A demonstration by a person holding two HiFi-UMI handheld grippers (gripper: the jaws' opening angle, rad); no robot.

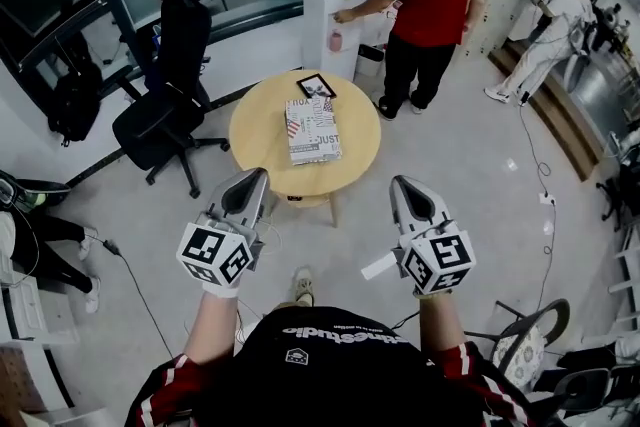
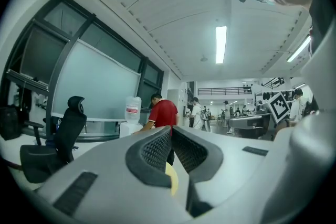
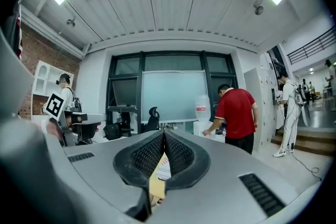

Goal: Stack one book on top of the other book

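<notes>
A round wooden table stands ahead of me on the floor. On it lies a large book with a white and red printed cover. A small dark-edged book lies just beyond it, near the table's far edge. My left gripper hangs short of the table's near left rim, with its jaws shut and empty; its pads meet at the tips. My right gripper is level with it, off the table's near right side, also shut with nothing held. A sliver of the large book shows between the right pads.
A black office chair stands left of the table. Behind it is a water dispenser, with a person in a red shirt beside it. Another person in white is at the far right. A cable runs across the floor.
</notes>
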